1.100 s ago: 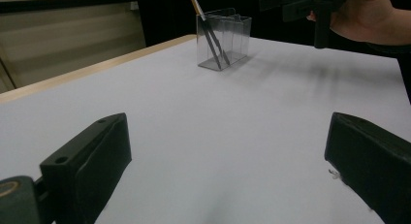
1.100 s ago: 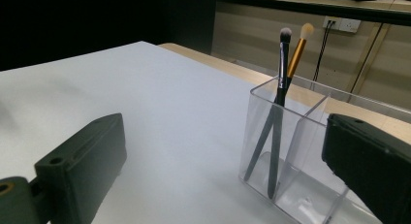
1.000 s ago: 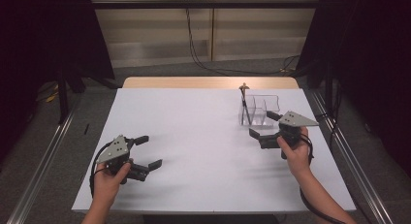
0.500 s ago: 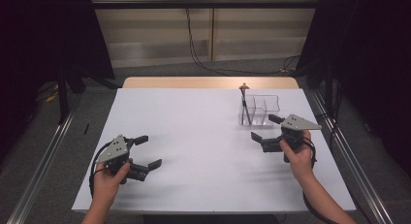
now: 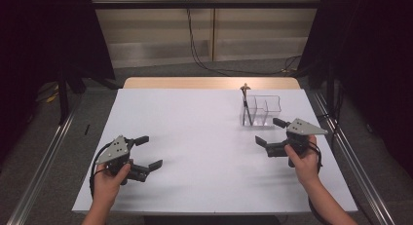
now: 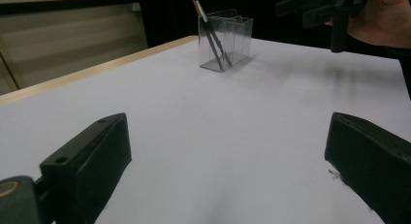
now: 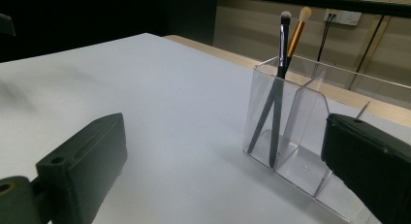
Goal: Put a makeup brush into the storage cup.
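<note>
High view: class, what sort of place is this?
Probably a lab recording station: a bare white table, dark curtains at both sides, and a hand-held black left gripper and right gripper.

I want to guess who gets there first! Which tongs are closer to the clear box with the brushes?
Right. The right tongs hover just in front of the clear box; the left tongs sit far across the table.
</note>
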Demonstrator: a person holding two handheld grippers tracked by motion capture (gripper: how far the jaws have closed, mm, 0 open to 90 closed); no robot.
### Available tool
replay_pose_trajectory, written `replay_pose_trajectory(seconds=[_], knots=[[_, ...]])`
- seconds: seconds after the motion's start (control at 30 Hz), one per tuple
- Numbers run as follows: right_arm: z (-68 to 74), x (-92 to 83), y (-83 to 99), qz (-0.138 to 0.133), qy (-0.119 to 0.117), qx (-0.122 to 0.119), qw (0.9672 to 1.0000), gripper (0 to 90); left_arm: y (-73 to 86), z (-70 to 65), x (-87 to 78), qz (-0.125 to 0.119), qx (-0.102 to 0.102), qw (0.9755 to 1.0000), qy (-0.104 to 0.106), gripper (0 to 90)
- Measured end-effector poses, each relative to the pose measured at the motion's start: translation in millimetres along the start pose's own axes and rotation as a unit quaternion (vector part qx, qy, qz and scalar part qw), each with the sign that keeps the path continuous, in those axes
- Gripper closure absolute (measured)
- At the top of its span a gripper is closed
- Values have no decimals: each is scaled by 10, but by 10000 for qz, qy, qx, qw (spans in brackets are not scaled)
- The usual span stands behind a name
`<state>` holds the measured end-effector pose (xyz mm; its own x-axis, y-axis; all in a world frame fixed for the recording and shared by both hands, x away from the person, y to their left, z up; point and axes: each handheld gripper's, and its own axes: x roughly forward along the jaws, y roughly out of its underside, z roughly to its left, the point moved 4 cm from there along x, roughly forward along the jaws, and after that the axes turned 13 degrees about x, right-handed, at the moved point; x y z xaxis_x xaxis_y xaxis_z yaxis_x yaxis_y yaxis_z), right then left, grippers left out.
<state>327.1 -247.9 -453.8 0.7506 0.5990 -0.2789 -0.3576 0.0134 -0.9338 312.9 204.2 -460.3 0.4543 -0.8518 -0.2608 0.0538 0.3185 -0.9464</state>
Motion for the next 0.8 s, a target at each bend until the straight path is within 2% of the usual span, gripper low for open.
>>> replay_pose_trajectory(seconds=[0.8], knots=[[-12,-168,114,89,58,71,9999,20,5,20,13,12,9,10000,-11,27]])
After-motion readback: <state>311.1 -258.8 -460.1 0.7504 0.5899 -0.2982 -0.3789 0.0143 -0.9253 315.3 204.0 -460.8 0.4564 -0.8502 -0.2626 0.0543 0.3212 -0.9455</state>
